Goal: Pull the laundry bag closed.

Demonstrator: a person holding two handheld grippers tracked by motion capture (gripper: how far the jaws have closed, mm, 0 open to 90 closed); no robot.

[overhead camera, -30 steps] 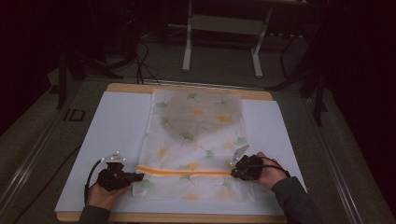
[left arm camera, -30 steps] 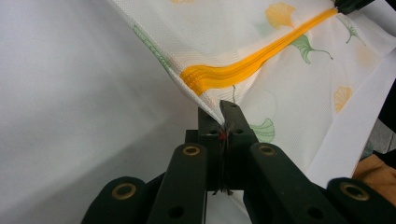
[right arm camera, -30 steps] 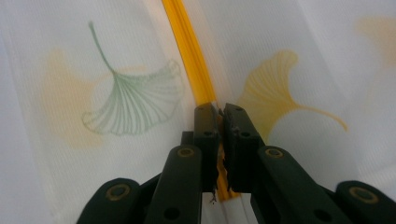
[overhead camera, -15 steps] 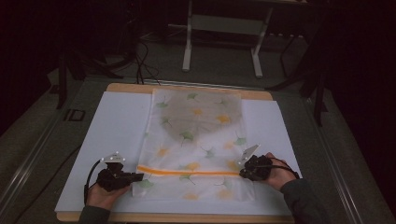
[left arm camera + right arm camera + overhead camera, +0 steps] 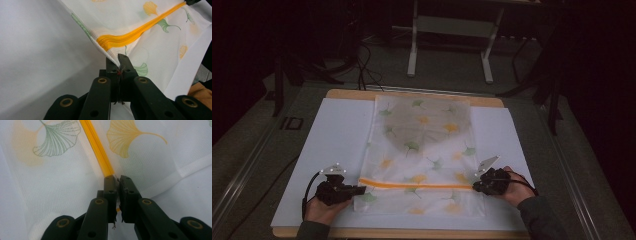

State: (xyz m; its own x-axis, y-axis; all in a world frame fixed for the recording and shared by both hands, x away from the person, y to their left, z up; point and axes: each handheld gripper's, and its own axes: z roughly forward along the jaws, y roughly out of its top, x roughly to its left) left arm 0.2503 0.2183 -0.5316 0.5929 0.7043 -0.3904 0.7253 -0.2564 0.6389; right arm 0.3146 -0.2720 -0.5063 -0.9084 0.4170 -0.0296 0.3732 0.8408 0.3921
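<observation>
Dim floor and metal stand legs (image 5: 449,47) lie beyond the far edge of the bench (image 5: 412,233), which carries a white sheet (image 5: 332,140) over most of its top. On that sheet, about the middle, a mesh laundry bag (image 5: 422,150) printed with green and yellow ginkgo leaves lies flat, its orange zipper (image 5: 414,186) running left to right across the near end. The left gripper (image 5: 357,190) sits at the bag's near left edge; in the left gripper view its jaws are closed tight on the bag's edge just below the zipper's end (a fold of mesh rises from between them). The right gripper (image 5: 477,186) is at the zipper's right end, its jaws nearly together with only a slit between; they seem to pinch the zipper's end or its pull, though the exact part is hard to make out.
</observation>
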